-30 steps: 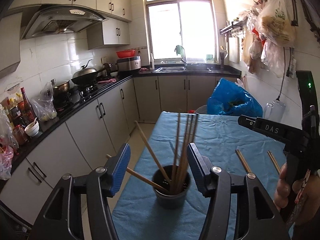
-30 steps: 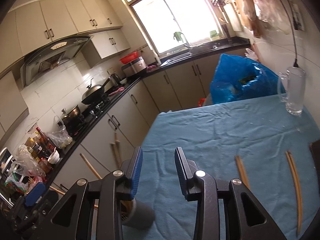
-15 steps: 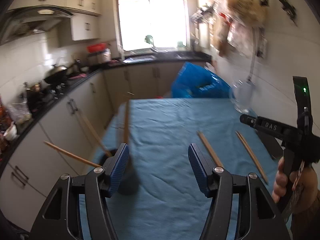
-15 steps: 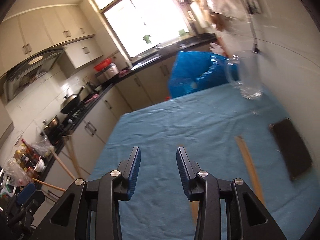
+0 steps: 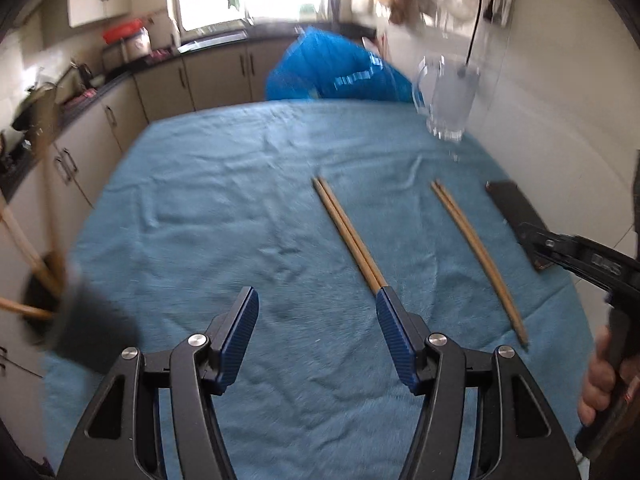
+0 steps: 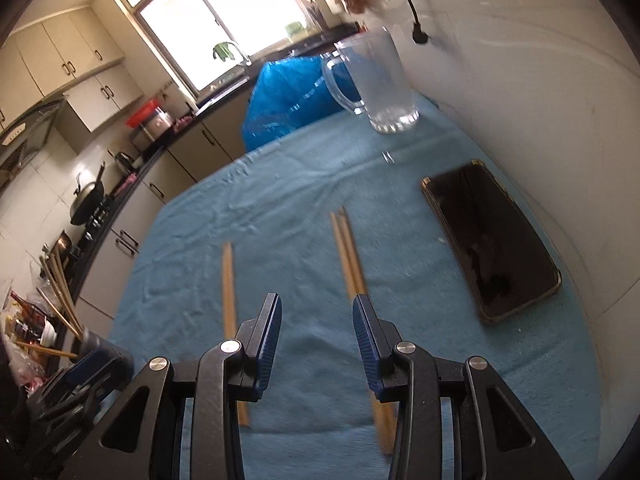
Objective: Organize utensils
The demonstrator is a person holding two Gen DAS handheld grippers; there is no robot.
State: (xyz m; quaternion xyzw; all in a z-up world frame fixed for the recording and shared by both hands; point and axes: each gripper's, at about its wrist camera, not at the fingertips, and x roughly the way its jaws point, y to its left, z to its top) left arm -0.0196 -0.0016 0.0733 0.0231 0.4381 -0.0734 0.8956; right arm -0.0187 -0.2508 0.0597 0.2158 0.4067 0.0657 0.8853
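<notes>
Two pairs of wooden chopsticks lie on the blue cloth: a left pair and a right pair. A dark holder cup with several chopsticks stands at the table's left edge. My left gripper is open and empty, its right finger just at the near end of the left pair. My right gripper is open and empty above the cloth, its right finger over the right pair.
A clear glass mug stands at the far right. A black phone lies by the right wall. A blue plastic bag sits behind the table. Kitchen counters run along the left.
Both grippers have swung right, away from the holder cup, and now face the two chopstick pairs on the cloth. Both stay open and empty.
</notes>
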